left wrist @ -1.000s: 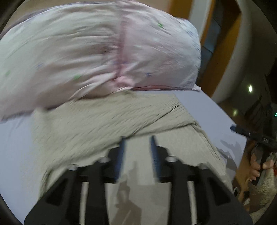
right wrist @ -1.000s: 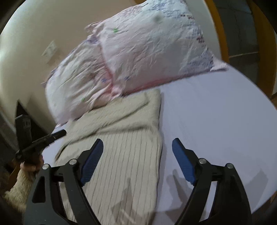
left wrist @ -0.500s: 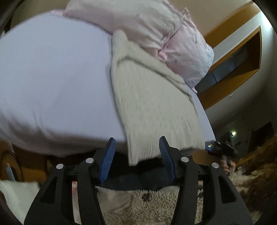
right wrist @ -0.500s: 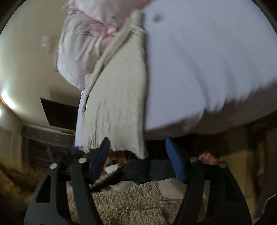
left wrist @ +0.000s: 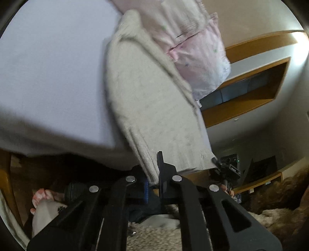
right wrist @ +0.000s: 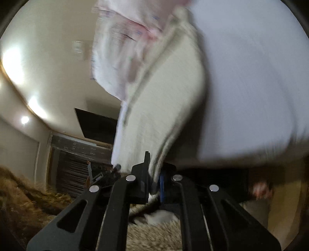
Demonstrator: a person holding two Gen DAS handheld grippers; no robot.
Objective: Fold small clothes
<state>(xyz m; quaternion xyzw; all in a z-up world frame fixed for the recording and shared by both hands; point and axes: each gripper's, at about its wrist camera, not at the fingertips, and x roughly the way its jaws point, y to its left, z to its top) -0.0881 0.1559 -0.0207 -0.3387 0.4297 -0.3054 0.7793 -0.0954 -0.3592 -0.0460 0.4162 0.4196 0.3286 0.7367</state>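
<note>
The left gripper (left wrist: 153, 179) is clamped on one hem corner of the cream knit sweater (left wrist: 146, 100), and the right gripper (right wrist: 154, 183) is pinched onto the other corner. The sweater hangs over the near edge of the bed sheet (left wrist: 48, 67) and stretches back along it to the pink pillows (left wrist: 195, 50), touching them. A shaggy rug (right wrist: 154, 235) lies below.

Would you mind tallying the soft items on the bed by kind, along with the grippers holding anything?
Knit sweaters: 1, the beige sweater
Pink pillows: 2, upper pillow and lower pillow
Grippers shut on the sweater's hem: 2, left gripper and right gripper
Total: 5
</note>
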